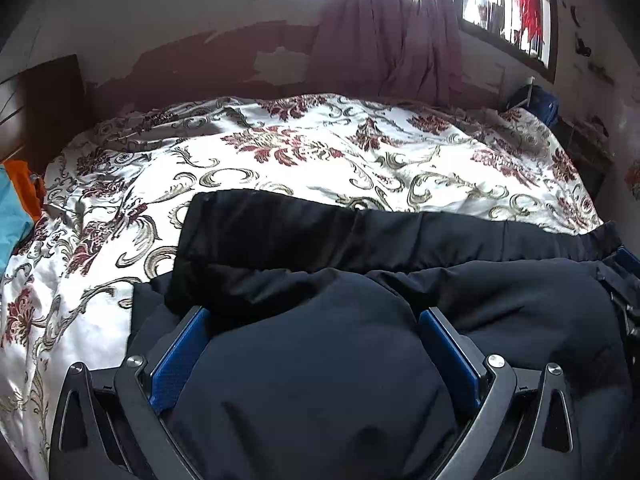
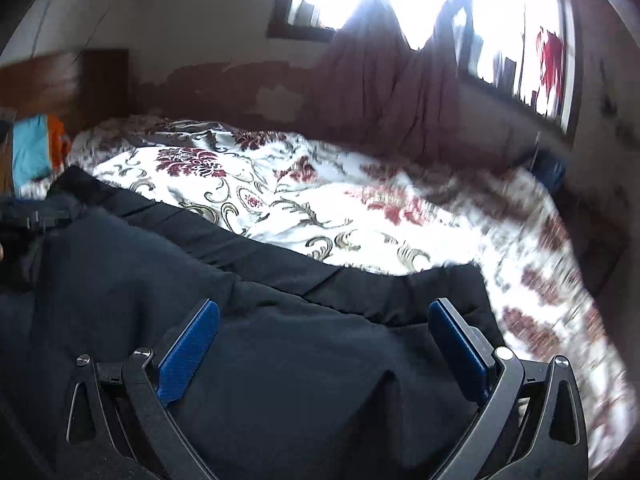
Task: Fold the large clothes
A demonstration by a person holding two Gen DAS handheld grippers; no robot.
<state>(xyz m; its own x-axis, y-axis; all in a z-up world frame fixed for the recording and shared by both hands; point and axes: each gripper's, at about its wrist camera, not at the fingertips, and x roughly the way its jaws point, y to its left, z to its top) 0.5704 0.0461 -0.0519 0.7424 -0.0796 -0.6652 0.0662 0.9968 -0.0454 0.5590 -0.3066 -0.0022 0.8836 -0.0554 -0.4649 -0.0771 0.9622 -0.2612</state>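
A large black garment lies across the near side of a bed with a white and red floral cover. My left gripper is open, its blue pads wide apart over a mound of the dark cloth. In the right wrist view the same garment spreads from the left to the middle. My right gripper is open too, its blue pads apart above the cloth near the garment's right end. The right wrist view is blurred on its right side. Neither gripper pinches cloth.
A purple curtain hangs under bright windows behind the bed. A dark wooden headboard and teal and orange cloth are at the left. A blue item sits at the far right corner. The floral cover stretches beyond the garment.
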